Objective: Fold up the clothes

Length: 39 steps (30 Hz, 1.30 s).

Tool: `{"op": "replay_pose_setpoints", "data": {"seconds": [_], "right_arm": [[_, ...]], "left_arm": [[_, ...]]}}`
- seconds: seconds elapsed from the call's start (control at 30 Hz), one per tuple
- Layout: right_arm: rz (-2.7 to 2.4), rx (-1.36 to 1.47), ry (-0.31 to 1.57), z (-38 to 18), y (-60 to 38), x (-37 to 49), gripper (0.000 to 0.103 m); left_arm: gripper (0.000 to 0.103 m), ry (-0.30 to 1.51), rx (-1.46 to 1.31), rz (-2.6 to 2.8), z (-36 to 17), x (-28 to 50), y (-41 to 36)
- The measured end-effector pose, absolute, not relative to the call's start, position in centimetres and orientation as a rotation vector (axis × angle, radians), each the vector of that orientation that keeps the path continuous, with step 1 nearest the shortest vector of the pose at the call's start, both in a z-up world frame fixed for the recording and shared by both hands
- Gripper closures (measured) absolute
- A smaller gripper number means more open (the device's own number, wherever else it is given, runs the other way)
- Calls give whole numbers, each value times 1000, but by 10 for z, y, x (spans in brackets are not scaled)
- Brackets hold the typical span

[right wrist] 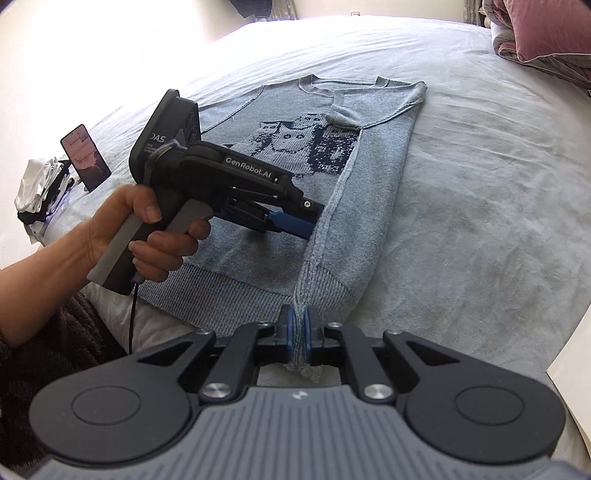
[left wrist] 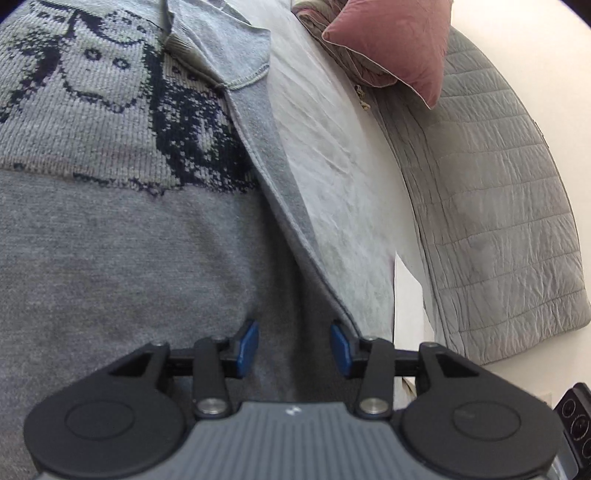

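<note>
Both grippers at sweater [right wrist: 369,177] edge — right gripper [right wrist: 300,326] pinching hem.

one sweater [right wrist: 295,177], two grippers [left wrist: 294,347] [right wrist: 300,328], one phone [right wrist: 85,157]

The sweater [left wrist: 110,240] runs off the left and top edges of the left wrist view, so its knit pattern only partly shows. In the right wrist view, the left gripper [right wrist: 306,230] has its blue fingertips half tucked behind the folded-over flap, and the sweater's hem corner vanishes between the right gripper [right wrist: 300,332] pads. The phone [right wrist: 85,157] screen near the bed's left edge is too small to read, and the pink pillow [right wrist: 546,29] gets cropped at the top right corner.
</note>
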State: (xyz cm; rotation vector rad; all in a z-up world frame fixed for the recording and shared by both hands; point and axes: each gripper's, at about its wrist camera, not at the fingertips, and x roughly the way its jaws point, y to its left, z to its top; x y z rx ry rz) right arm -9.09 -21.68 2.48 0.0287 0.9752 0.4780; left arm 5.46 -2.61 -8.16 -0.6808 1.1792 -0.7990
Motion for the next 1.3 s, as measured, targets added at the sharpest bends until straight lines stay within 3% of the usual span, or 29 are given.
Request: {"op": "replay_pose_setpoints", "data": {"seconds": [0.2,0.4,0.5,0.57,0.9,1.03,1.17,1.3], "right_arm": [[519,-35,1006,20,-203,-85,95],[559,-70,1034,12,-191,-78,95],[571,-65,1051,8,-187,-76,95],[577,-67,1063,5,-184,-76,94],[654,-110,1153,-23,-162,-76,85],[656,-52,1123,-9,-175,-74,84],[565,38,1029,3,-199,-59,73],[445,49,905,0,-208,-38,70]], "left_arm": [[49,1100,-884,-676,-87,64,-9],[50,1068,-915,-620,-88,70,-8],[67,1036,-808,-593,-81,69,-14],[101,1029,-746,-597,-79,70,-13],[95,980,-477,-518,-61,71,-20],[71,931,-504,-505,-52,69,-7],[71,869,-525,-543,-41,67,-3],[71,855,-545,-651,-39,69,-10]]}}
